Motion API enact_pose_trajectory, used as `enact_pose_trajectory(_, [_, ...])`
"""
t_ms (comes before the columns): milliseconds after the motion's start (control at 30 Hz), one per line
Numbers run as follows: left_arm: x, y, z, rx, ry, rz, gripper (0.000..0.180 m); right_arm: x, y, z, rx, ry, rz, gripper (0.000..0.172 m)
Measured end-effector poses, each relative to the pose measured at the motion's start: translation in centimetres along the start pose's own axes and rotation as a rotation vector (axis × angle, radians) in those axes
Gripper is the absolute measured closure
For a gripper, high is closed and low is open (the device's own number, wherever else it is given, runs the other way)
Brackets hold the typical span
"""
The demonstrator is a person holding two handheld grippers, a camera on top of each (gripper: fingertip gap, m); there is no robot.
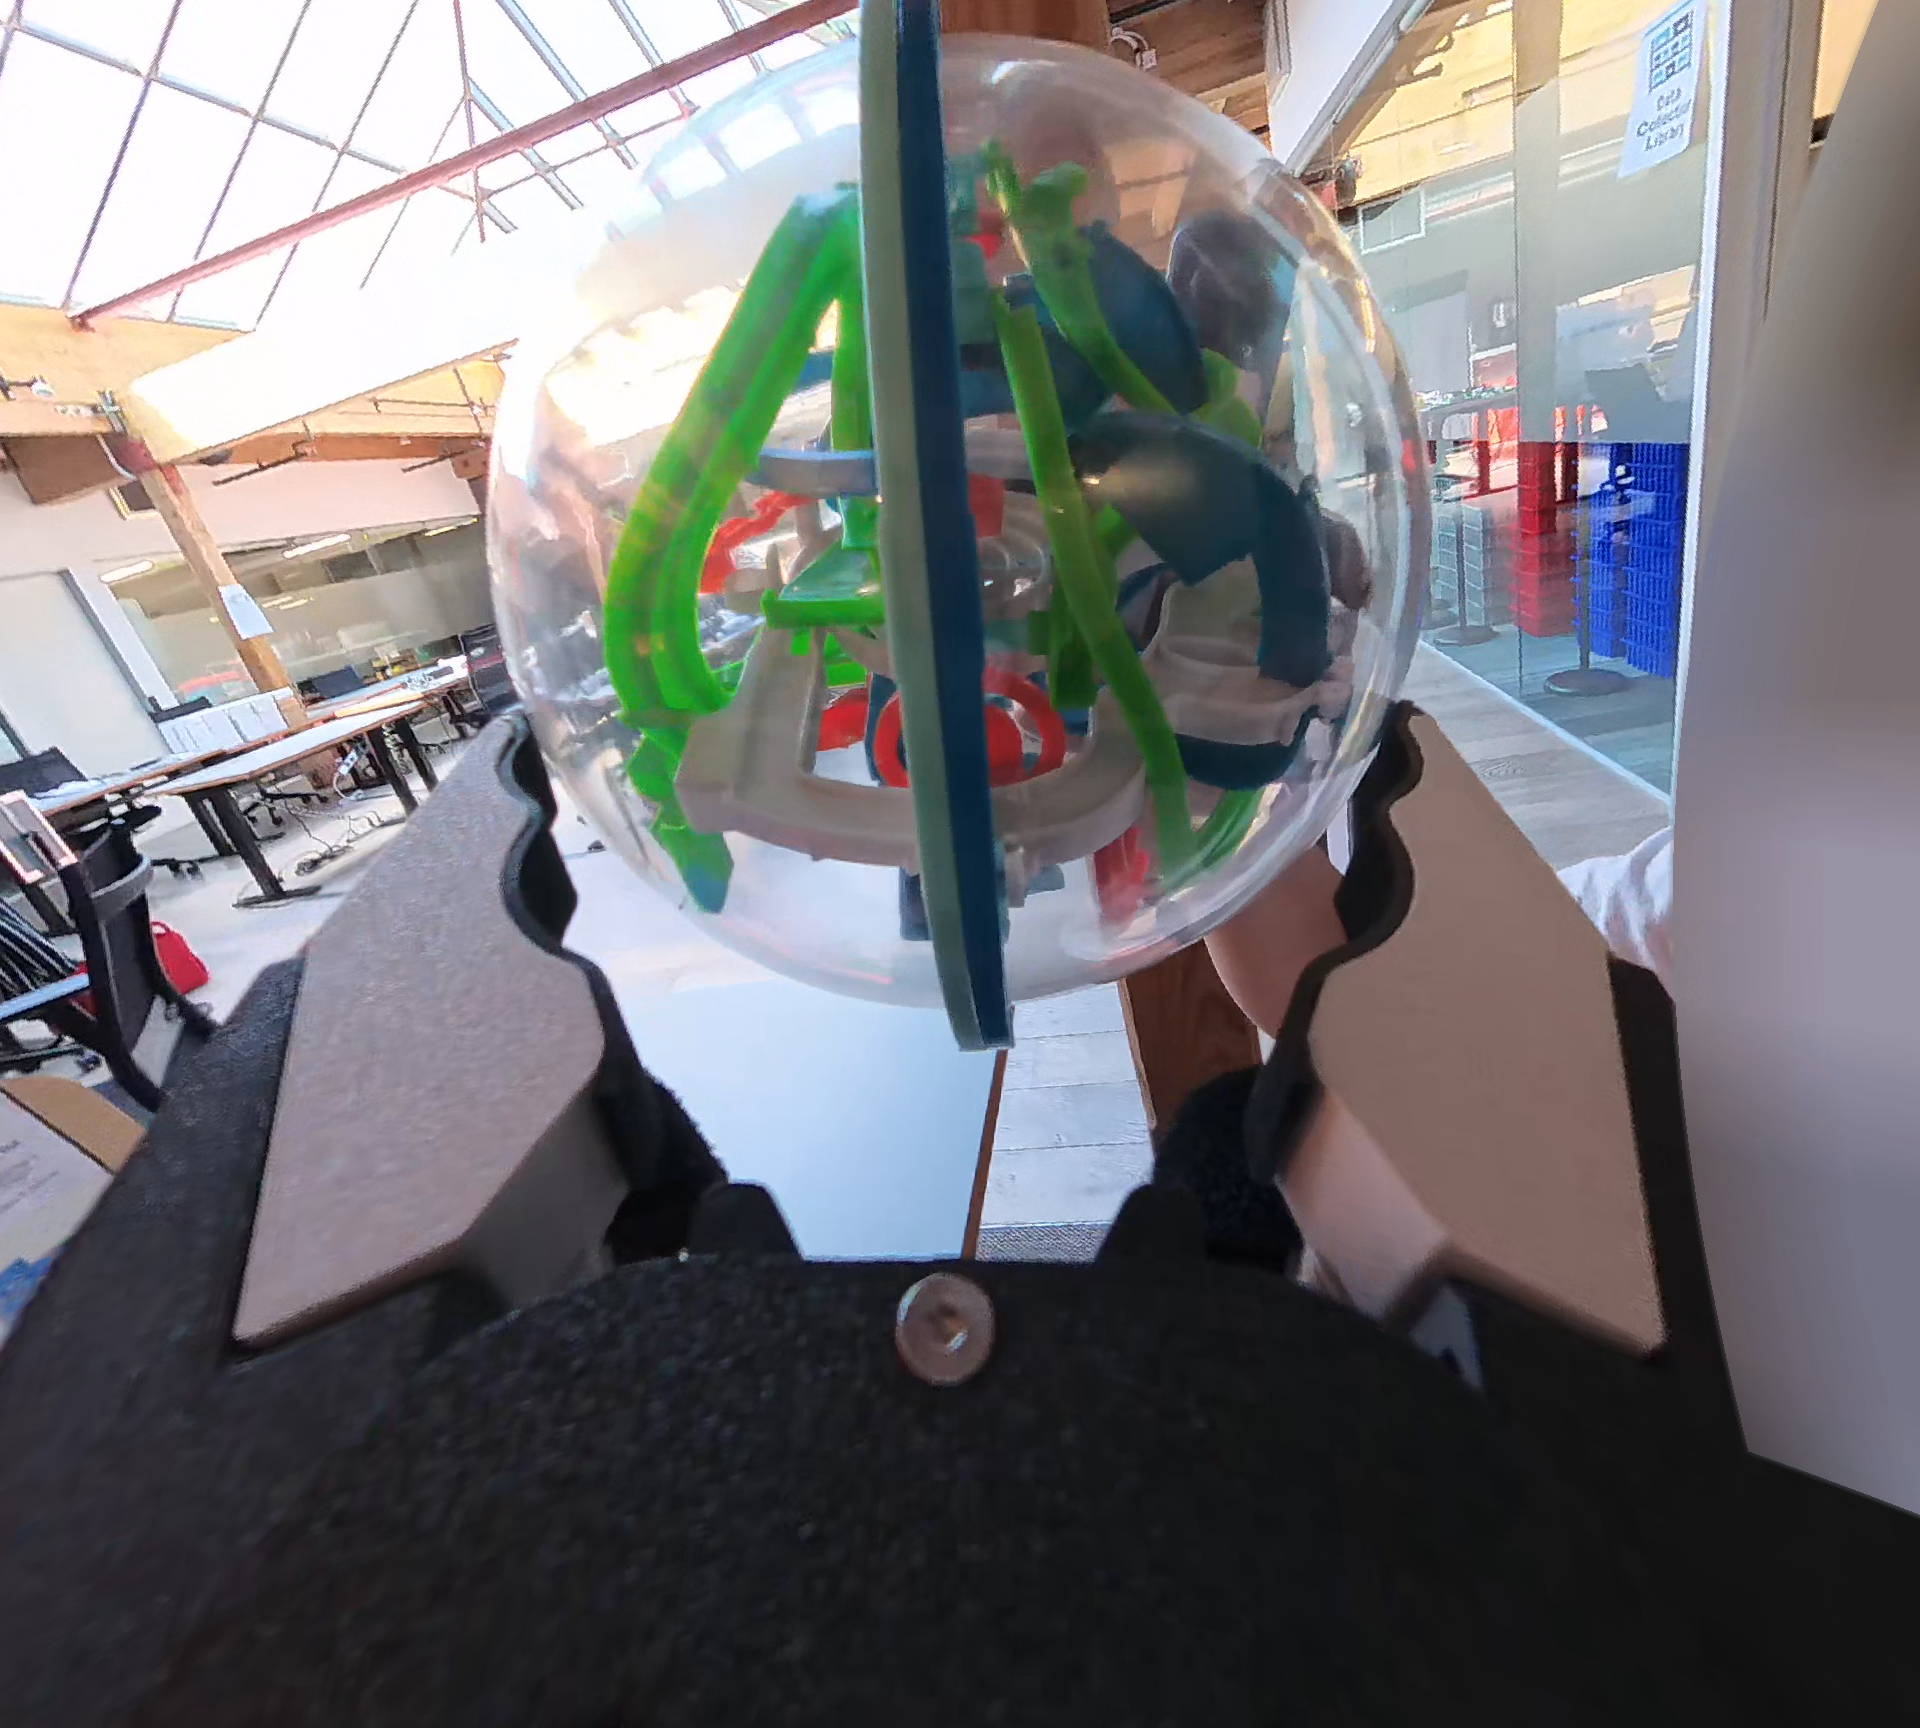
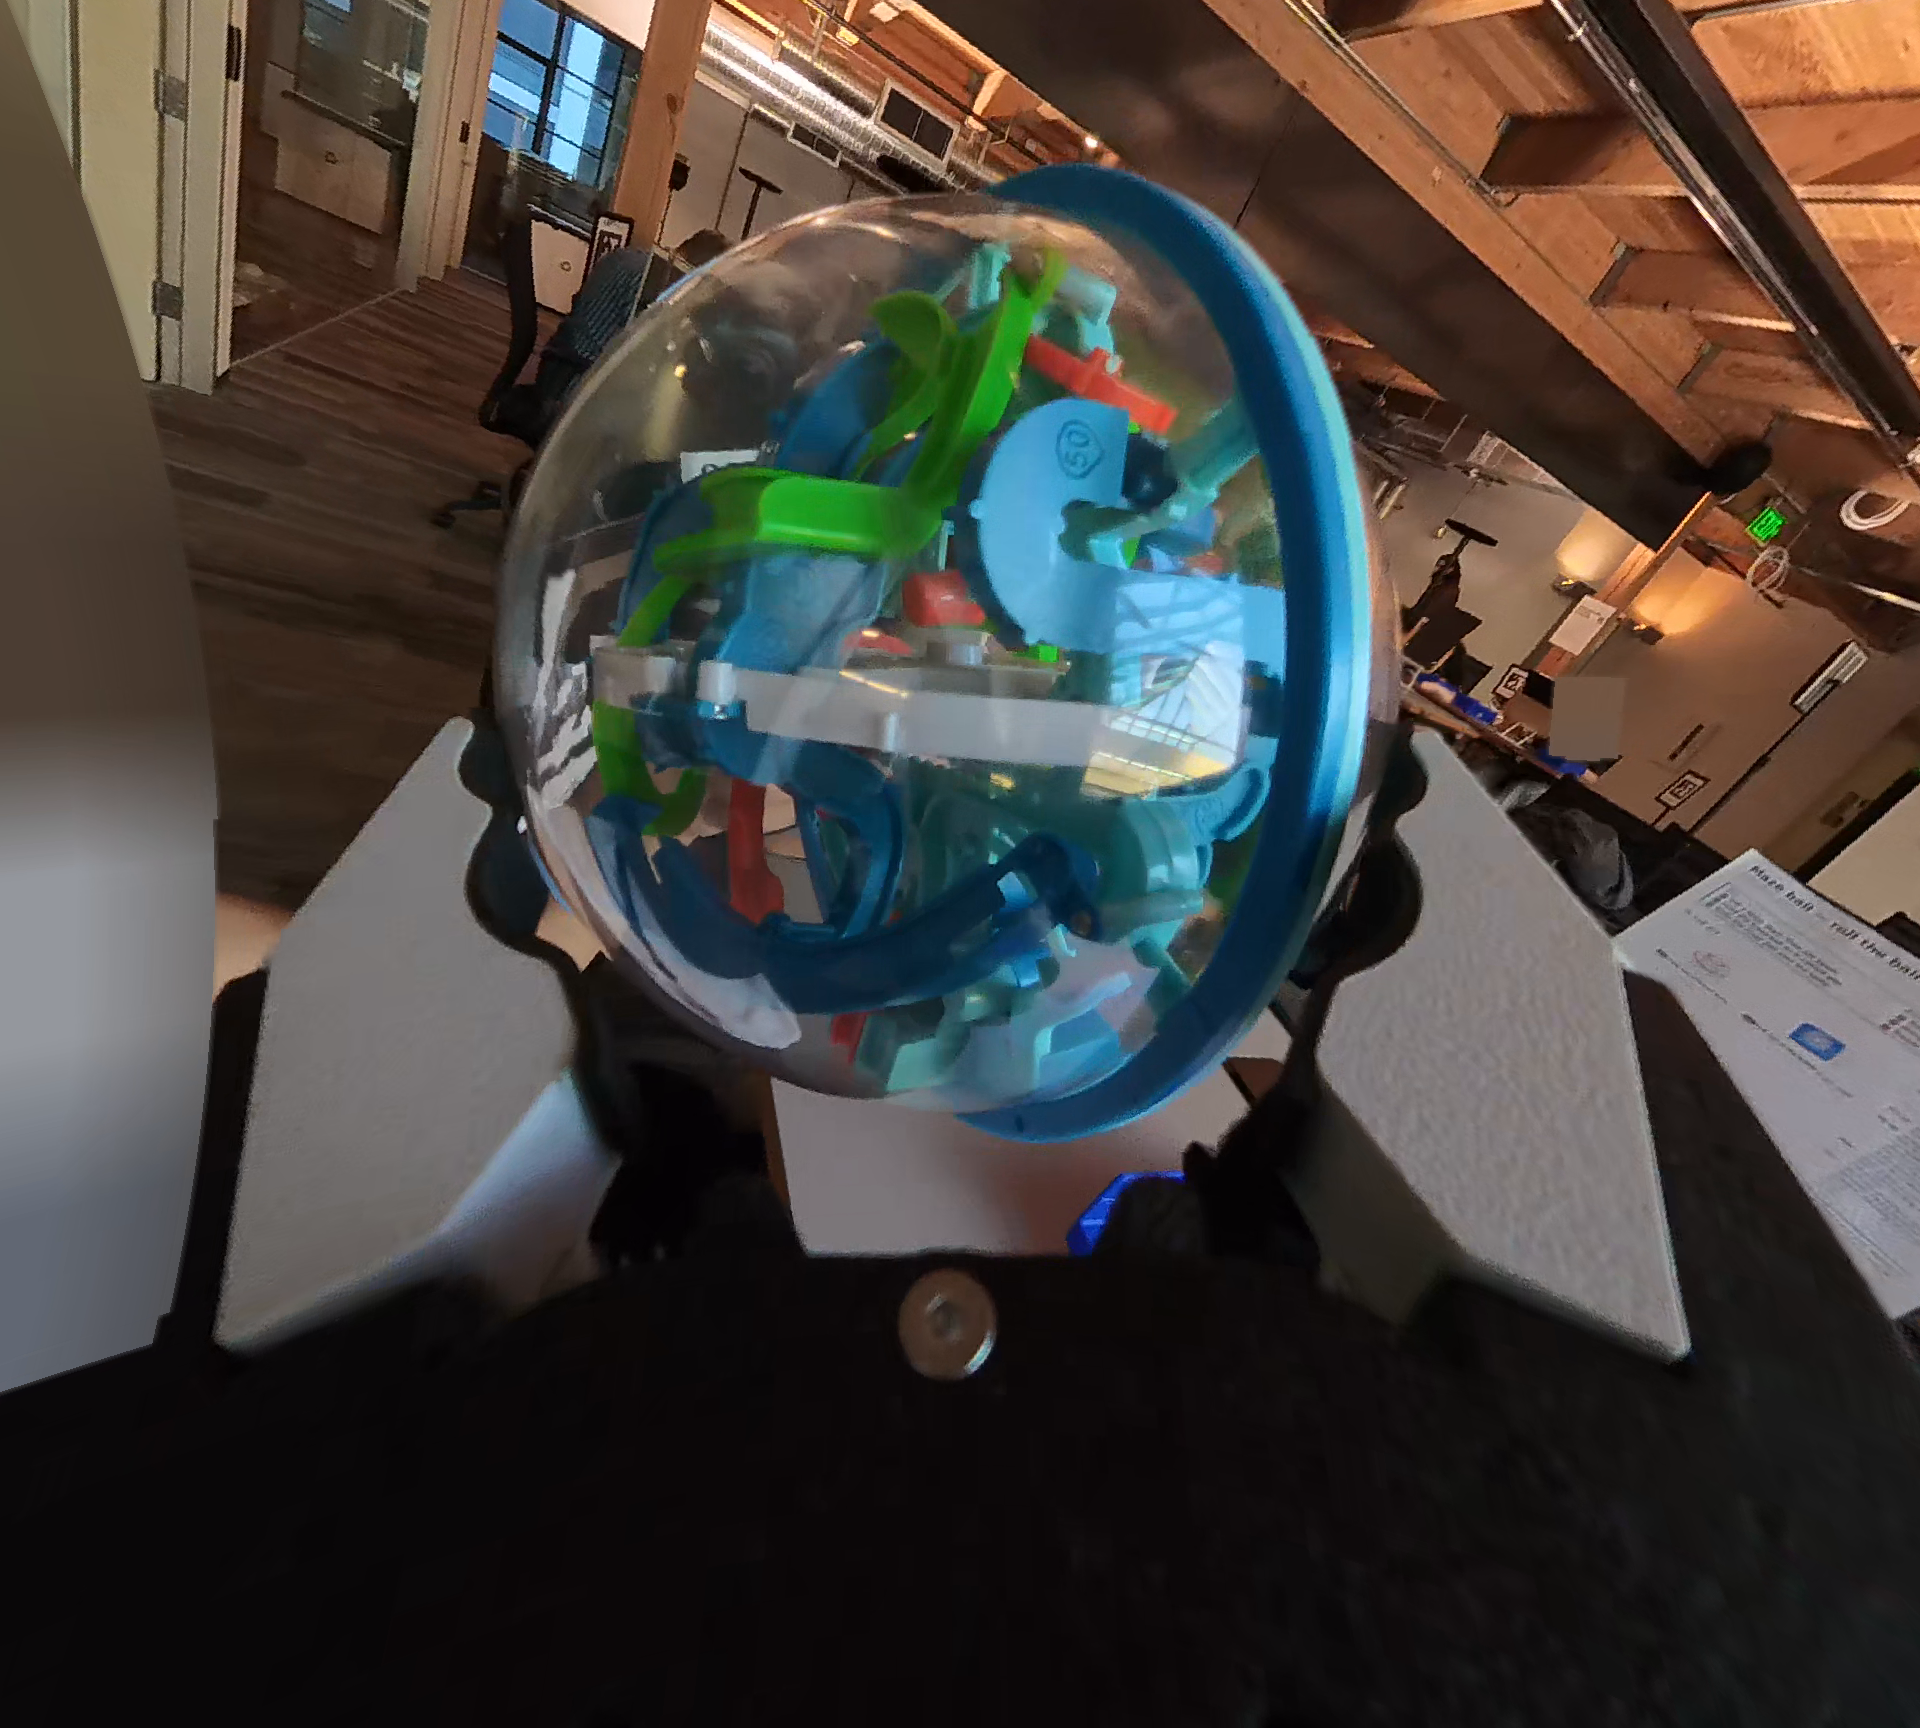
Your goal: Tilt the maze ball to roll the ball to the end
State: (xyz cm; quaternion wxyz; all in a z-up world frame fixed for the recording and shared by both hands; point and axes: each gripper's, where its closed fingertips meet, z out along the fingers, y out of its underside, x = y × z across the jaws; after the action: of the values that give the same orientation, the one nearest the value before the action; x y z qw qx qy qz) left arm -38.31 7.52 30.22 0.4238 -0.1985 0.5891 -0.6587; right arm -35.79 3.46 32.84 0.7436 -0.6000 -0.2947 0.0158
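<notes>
An open office with timber beams, a skylight and rows of desks lies behind. The maze ball (image 1: 951, 515) is held up in the air, clear of any worktop. The left tongs (image 1: 956, 795) clamp it, black pads (image 1: 535, 805) pressed on its clear shell either side. The right tongs (image 2: 935, 805) grip the same ball (blue rim (image 2: 1304, 639) tilted), pads against its sides. A printed sheet (image 2: 1797, 1034) lies at right.

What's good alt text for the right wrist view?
A clear maze ball with a blue equator ring and green, blue, red and grey tracks inside sits clamped between the right tongs, raised against a wood-beamed ceiling. A printed sheet lies at lower right.
</notes>
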Motion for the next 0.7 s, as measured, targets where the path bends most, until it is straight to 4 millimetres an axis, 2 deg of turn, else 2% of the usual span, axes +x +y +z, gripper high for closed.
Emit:
enact_pose_trajectory(300, [-1.6, 2.3, -0.7, -0.013, -0.028, -0.064, 0.032, 1.0, 3.0, 0.9, -0.021, -0.010, 0.080, 0.017])
enact_pose_trajectory(700, [-2.8, 4.5, -1.8, -0.044, -0.072, -0.146, 0.032, 1.5, 6.3, 1.9, -0.034, -0.029, 0.197, 0.017])
